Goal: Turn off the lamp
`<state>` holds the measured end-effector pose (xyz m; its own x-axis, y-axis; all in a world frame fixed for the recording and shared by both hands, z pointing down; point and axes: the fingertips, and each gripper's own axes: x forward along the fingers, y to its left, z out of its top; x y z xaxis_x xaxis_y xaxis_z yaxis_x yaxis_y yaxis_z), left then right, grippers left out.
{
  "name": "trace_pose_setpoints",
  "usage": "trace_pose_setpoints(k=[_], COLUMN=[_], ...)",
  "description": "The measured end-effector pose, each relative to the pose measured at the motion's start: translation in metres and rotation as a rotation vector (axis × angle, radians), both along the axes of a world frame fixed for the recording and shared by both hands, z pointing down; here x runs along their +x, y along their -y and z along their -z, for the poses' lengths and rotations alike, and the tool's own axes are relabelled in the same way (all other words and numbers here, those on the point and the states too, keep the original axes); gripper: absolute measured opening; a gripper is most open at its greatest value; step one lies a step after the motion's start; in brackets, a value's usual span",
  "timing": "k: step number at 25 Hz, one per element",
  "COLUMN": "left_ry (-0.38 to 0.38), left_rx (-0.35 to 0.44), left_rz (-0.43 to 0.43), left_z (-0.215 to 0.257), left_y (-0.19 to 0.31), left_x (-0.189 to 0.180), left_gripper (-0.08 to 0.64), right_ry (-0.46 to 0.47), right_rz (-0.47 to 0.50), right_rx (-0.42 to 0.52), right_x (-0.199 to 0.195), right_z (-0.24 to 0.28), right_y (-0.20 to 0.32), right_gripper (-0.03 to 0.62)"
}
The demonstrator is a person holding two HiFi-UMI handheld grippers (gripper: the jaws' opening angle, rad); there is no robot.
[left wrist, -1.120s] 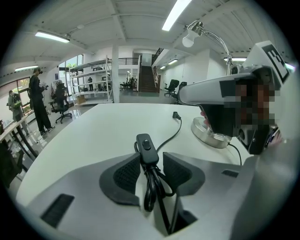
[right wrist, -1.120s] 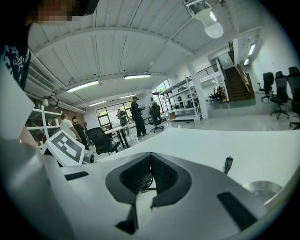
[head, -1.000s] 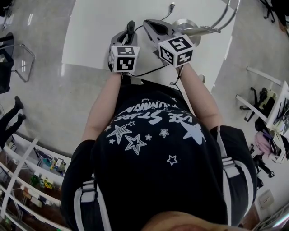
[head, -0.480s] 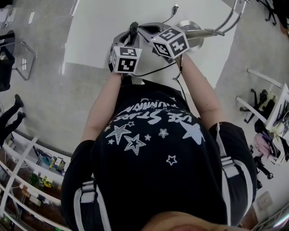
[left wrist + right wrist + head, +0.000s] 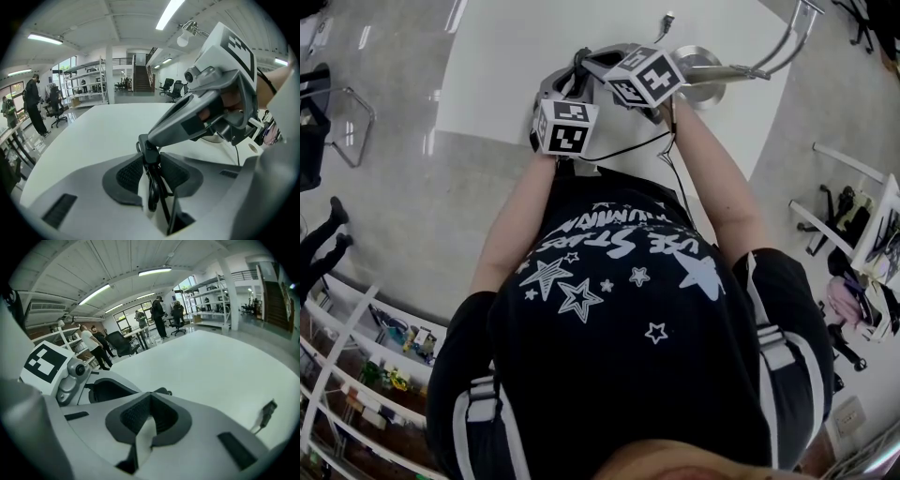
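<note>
switch gripped, lamp not yet shown off
left gripper (image 5: 153,159) pinches the black cord switch (image 5: 151,190); right gripper (image 5: 151,398), jaws pressed together, noses onto it. the lamp (image 5: 701,71) stands on the table (image 5: 506,75) just beyond; the press looks unfinished.

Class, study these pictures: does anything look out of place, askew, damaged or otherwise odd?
Nothing looks spilled or damaged. The one oddity is a cable's plug lying loose on the white table, connected to nothing in view.
</note>
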<state>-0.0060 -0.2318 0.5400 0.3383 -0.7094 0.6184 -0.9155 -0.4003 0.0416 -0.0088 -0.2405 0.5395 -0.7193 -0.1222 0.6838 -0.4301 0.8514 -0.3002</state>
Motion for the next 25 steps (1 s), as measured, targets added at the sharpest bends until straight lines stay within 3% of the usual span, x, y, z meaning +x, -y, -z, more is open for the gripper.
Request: trace_pose_setpoints(k=[5,15,25], left_ry=[0.004,0.007,0.014], left_rx=[0.007,0.009,0.015], left_rz=[-0.007,-0.008,-0.018], left_z=[0.0001,0.0002,-0.0006], left_y=[0.001,-0.0004,0.0009], left_x=[-0.0026,0.0011,0.0014], left_gripper=[0.13,0.13,0.13], right_ry=[0.009,0.013,-0.071], right_rz=[-0.041,-0.088,-0.083], right_rx=[-0.107,-0.175,-0.164], right_x=[-0.0019,0.0014,0.0004], right_z=[0.0012,0.0071,0.0054], right_y=[0.0043,0.0066,0.0084], right_gripper=[0.006,0.006,0.006])
